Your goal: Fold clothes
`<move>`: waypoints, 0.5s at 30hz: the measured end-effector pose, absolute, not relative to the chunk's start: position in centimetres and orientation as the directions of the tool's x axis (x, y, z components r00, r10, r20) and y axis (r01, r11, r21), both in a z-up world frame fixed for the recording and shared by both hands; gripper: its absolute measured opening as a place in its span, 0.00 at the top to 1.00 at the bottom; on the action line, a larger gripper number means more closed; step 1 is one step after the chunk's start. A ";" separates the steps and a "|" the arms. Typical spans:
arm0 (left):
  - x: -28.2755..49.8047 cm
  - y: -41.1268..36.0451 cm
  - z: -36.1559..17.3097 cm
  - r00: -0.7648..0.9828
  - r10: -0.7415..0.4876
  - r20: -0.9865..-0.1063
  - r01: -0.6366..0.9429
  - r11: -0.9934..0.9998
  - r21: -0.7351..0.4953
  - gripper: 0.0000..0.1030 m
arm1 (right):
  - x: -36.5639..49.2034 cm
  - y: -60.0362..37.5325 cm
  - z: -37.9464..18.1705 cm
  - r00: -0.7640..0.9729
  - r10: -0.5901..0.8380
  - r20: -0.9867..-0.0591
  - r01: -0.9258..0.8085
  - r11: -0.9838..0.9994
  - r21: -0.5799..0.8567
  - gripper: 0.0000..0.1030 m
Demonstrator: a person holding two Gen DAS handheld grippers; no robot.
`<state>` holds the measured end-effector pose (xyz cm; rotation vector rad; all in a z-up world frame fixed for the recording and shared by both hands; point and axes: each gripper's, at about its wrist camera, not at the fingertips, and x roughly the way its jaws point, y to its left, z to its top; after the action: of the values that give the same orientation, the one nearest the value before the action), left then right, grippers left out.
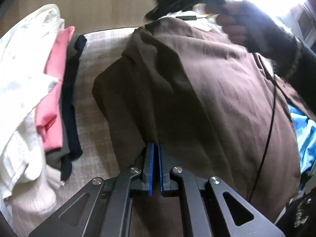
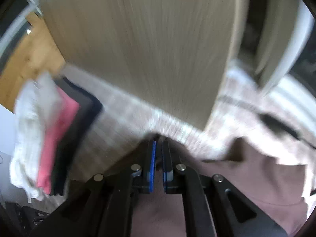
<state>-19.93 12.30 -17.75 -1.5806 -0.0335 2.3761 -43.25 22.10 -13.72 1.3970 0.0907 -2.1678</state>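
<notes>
A brown garment (image 1: 197, 83) is lifted over the pale bed cover (image 1: 98, 102). My left gripper (image 1: 156, 145) is shut on its near edge, and the cloth hangs from the blue pads. In the left wrist view, the person's right hand (image 1: 235, 29) holds the right gripper at the garment's far edge. In the blurred right wrist view, my right gripper (image 2: 159, 141) is shut with the brown garment (image 2: 256, 175) bunched around and below its fingers.
A stack of folded clothes, white (image 1: 21, 75), pink (image 1: 55, 83) and dark navy (image 1: 71, 102), lies on the left of the bed. It also shows in the right wrist view (image 2: 49, 134). A bright blue cloth (image 1: 304, 136) lies at right. A beige wooden headboard (image 2: 148, 39) stands behind.
</notes>
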 end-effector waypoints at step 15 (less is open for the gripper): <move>-0.5 2.1 -5.2 -0.457 0.117 -0.882 0.078 -0.982 -0.171 0.96 | -33.2 23.7 -12.3 -0.213 -0.446 -0.870 0.535 -0.798 0.278 0.93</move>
<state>-0.48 2.12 -5.24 -1.6254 -0.2916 2.6456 -33.18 23.73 -12.28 1.4286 0.1091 -2.0487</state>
